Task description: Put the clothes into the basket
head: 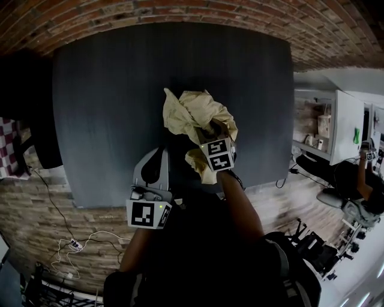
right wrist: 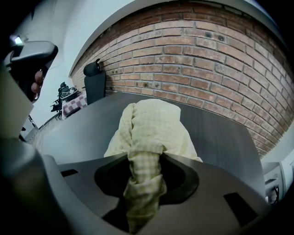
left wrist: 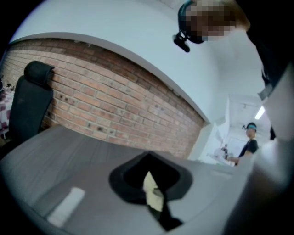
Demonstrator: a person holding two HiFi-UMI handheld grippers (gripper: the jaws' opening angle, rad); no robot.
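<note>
Brick wall (head: 180, 12) backs the dark grey tabletop (head: 96, 120). My right arm reaches forward, and my right gripper (head: 209, 133) tilts steeply down, clamped on a pale yellow checked cloth (head: 189, 111) bunched ahead of its jaws. My left gripper (head: 159, 154), nearly level just beside it, pinches a corner of that cloth.

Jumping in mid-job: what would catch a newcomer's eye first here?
First, the crumpled yellow cloth, bunched in the jaws of the right gripper over the middle of the dark table. Next, the left gripper close beside it, with a scrap of the same cloth between its jaws. No basket shows in any view.
</note>
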